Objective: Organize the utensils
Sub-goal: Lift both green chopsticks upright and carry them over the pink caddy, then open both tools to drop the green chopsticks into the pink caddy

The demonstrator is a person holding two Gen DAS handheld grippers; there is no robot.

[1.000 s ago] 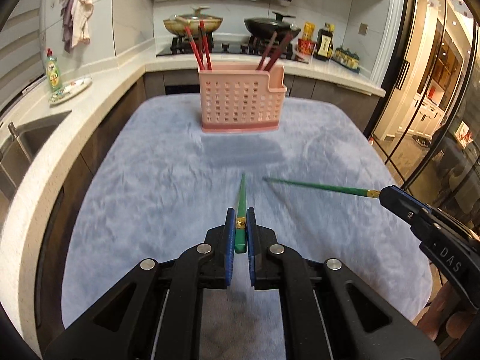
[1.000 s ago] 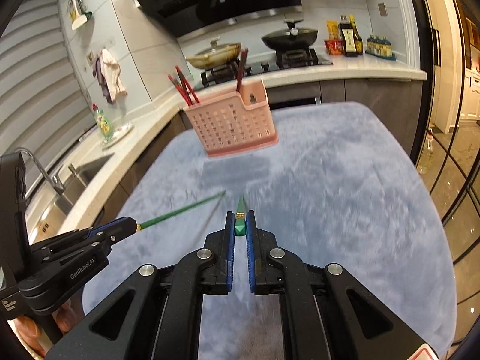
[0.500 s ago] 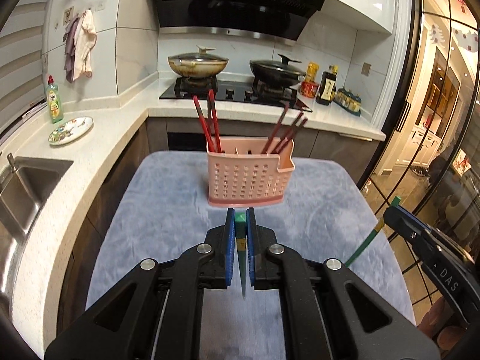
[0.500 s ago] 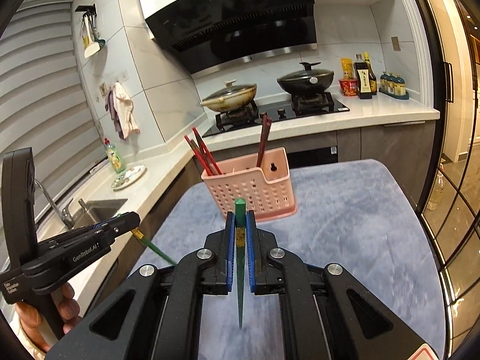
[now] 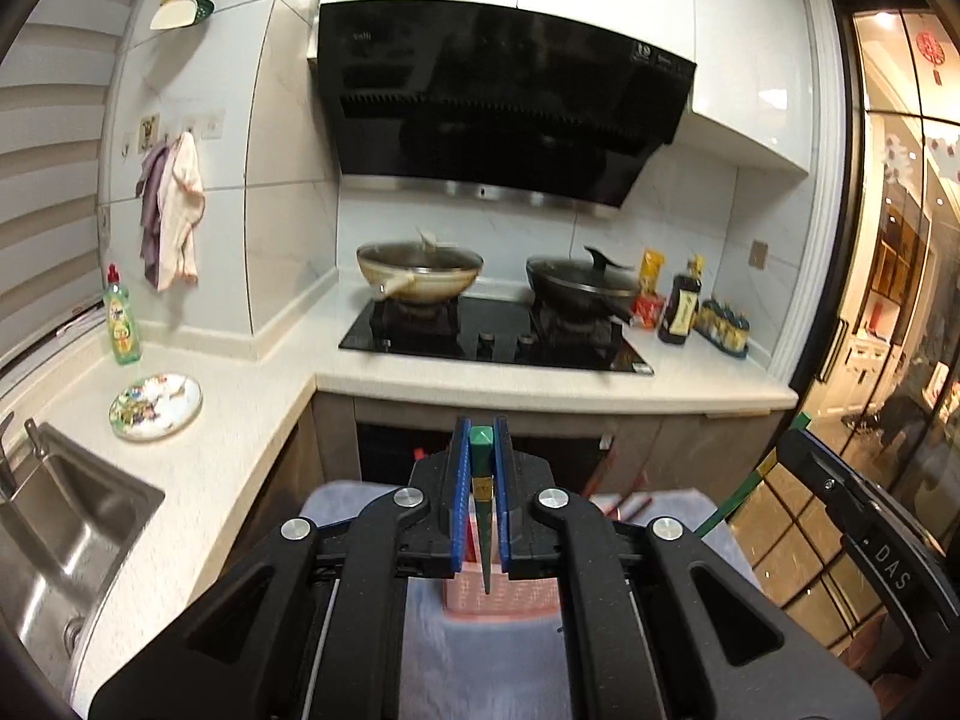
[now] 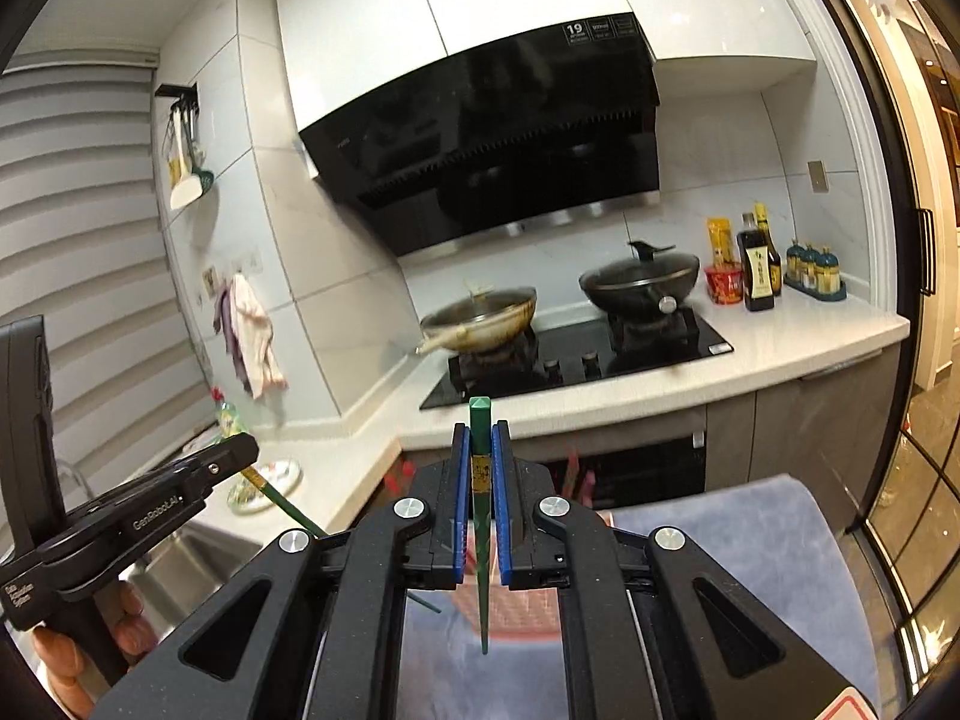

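Note:
My left gripper [image 5: 481, 438] is shut on a green chopstick [image 5: 482, 498] that hangs tip down over the pink utensil basket [image 5: 501, 597], which is mostly hidden behind the fingers. My right gripper [image 6: 478, 441] is shut on a second green chopstick [image 6: 480, 516], also tip down above the pink basket [image 6: 516, 606]. Red chopsticks [image 5: 627, 504] stick out of the basket. Each gripper also shows at the edge of the other's view: the right one [image 5: 798, 450] and the left one [image 6: 240, 450].
The basket stands on a table with a blue-grey cloth [image 6: 750, 546]. Behind are a white counter [image 5: 540, 384], a hob with two lidded pans [image 5: 420, 267], sauce bottles [image 5: 678, 306], a sink [image 5: 54, 510], a plate [image 5: 156, 405] and a soap bottle [image 5: 122, 318].
Both grippers have risen and tilted up, swinging the chopsticks from lying forward to hanging tip down. The basket has dropped low in both views, close under the chopstick tips.

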